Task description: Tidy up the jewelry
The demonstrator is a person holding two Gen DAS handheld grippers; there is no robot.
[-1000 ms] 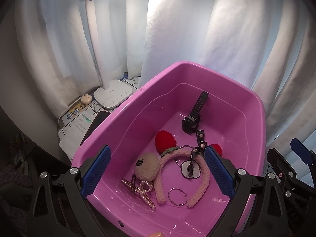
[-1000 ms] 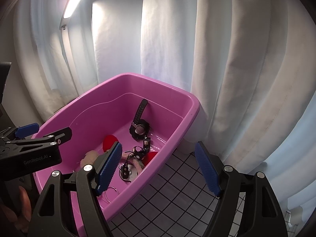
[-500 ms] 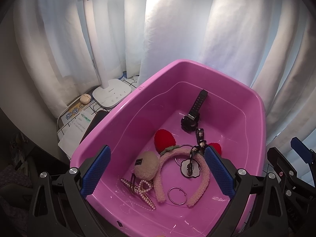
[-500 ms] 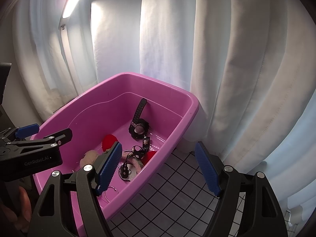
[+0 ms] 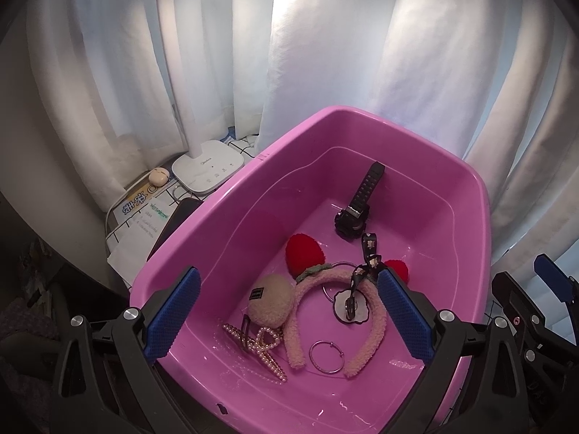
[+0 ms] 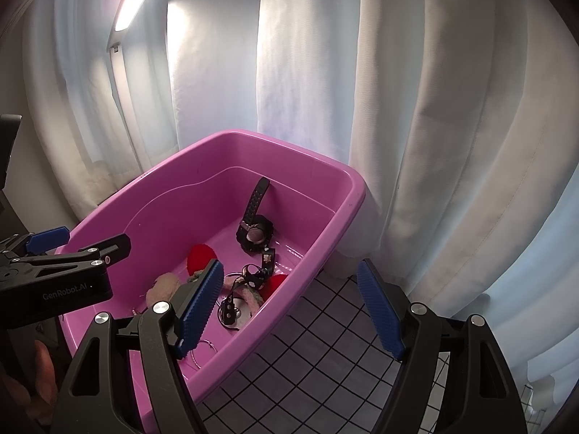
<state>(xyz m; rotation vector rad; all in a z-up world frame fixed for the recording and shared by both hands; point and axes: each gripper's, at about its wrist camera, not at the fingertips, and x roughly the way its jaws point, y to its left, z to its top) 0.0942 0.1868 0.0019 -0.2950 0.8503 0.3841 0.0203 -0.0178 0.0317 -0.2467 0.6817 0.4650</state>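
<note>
Jewelry sits in the pink tub (image 5: 481, 195). Both tools, left tool (image 5: 289, 320) and right tool (image 6: 289, 311), are wide and hold nothing. Next, one should probably grab something, maybe the watch (image 5: 356, 204).

One pink tub (image 5: 474, 195) with everything in it; one black watch (image 5: 356, 206) by the far wall; one fuzzy headband (image 5: 376, 329) with two red ears; two metal rings; one pearl clip (image 5: 267, 354) near the front edge; one beige puff (image 5: 271, 303); one patterned strap (image 5: 367, 253); that's the lot.
</note>
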